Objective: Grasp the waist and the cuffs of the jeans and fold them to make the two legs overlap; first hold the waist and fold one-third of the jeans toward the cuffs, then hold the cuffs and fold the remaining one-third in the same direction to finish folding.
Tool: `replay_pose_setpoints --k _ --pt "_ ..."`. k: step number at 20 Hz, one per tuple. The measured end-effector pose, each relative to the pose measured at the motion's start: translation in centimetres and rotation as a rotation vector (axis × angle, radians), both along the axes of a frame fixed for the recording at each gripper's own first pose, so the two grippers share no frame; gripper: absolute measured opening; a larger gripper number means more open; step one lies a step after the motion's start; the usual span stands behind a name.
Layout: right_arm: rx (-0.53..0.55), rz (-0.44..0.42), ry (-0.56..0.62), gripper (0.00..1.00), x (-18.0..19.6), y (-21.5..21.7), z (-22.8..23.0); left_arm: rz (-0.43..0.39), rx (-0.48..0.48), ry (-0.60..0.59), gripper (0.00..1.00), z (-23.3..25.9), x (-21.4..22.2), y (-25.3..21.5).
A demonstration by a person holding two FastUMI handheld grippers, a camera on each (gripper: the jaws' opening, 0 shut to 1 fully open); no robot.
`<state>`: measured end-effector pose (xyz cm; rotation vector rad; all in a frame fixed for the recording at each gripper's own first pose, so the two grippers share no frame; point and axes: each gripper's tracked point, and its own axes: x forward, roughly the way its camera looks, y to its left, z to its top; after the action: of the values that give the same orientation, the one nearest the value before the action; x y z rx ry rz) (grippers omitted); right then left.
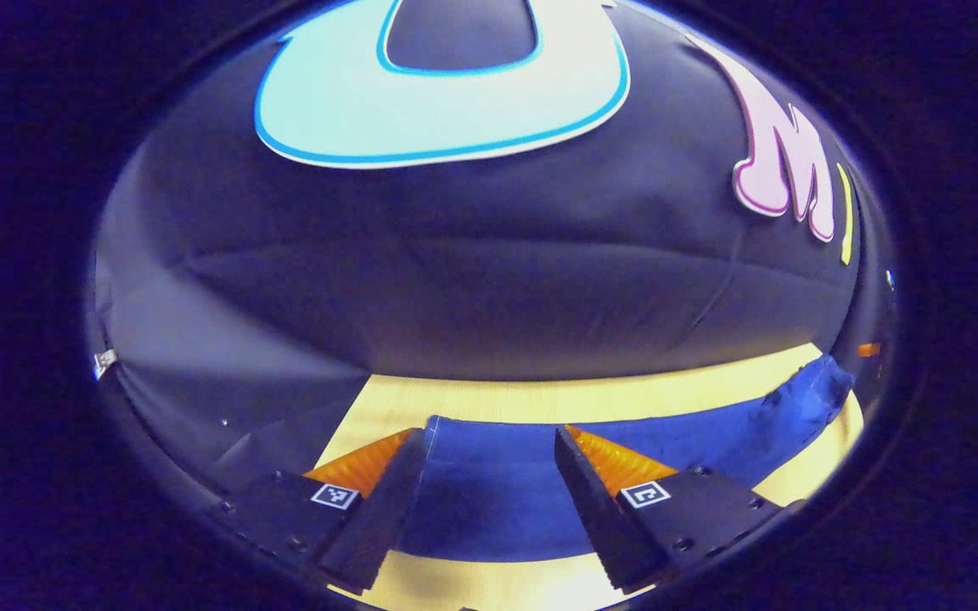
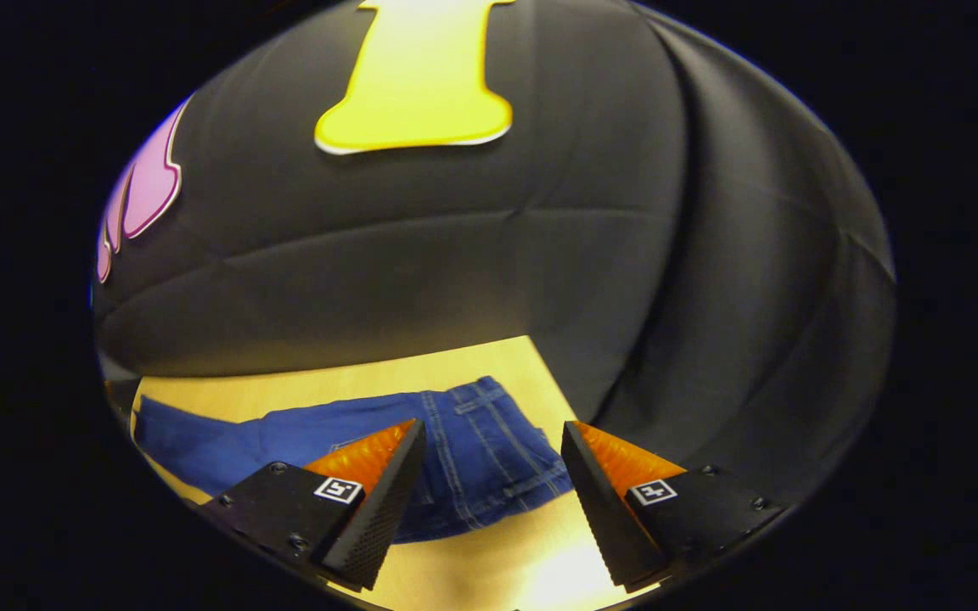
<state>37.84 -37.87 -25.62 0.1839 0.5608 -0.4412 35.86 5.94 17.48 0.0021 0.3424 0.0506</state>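
Blue jeans point(image 1: 489, 501), one pair, flat on wooden table point(image 1: 540, 399), two grippers' jaws wide, holding nothing

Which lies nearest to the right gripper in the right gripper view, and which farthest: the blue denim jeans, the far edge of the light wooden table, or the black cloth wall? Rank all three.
1. Blue denim jeans: on the table just ahead of the open right gripper.
2. Far edge of the light wooden table: beyond the jeans.
3. Black cloth wall: behind the table, farthest.
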Motion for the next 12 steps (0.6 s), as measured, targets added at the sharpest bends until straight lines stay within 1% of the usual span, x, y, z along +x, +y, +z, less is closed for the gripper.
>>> replay_pose_setpoints --k 1,3,4,7,8,10,11,12 --pt "0.041 -0.061 -0.019 0.98 -0.5 -0.4 -0.7 -0.008 -0.037 -0.019 0.96 0.3 -1.4 -1.2" --pt "0.120 -0.127 0.009 0.97 -1.7 -1.0 -3.6 -0.023 -0.074 -0.044 0.96 1.3 -4.0 -3.4" --pt "0.144 -0.143 0.036 0.98 -1.8 -1.4 -5.1 -0.030 -0.085 -0.044 0.96 1.3 -5.1 -4.2" --pt "0.165 -0.173 0.041 0.98 -0.9 -1.8 -7.6 -0.053 -0.137 -0.035 0.97 0.8 -7.2 -6.8" --pt "0.171 -0.186 0.031 0.98 -0.9 -2.1 -7.4 -0.057 -0.172 -0.028 0.97 0.5 -7.3 -7.5" --pt "0.188 -0.221 0.034 0.98 -1.6 -2.4 -7.3 -0.009 -0.253 -0.015 0.97 0.0 -7.7 -8.3" --pt "0.219 -0.227 0.047 0.98 -1.5 -2.0 -7.6 -0.017 -0.314 -0.022 0.97 0.0 -7.7 -8.9" --pt "0.210 -0.216 0.019 0.98 -1.3 -2.2 -6.8 -0.033 -0.371 -0.033 0.97 0.3 -7.8 -9.8"
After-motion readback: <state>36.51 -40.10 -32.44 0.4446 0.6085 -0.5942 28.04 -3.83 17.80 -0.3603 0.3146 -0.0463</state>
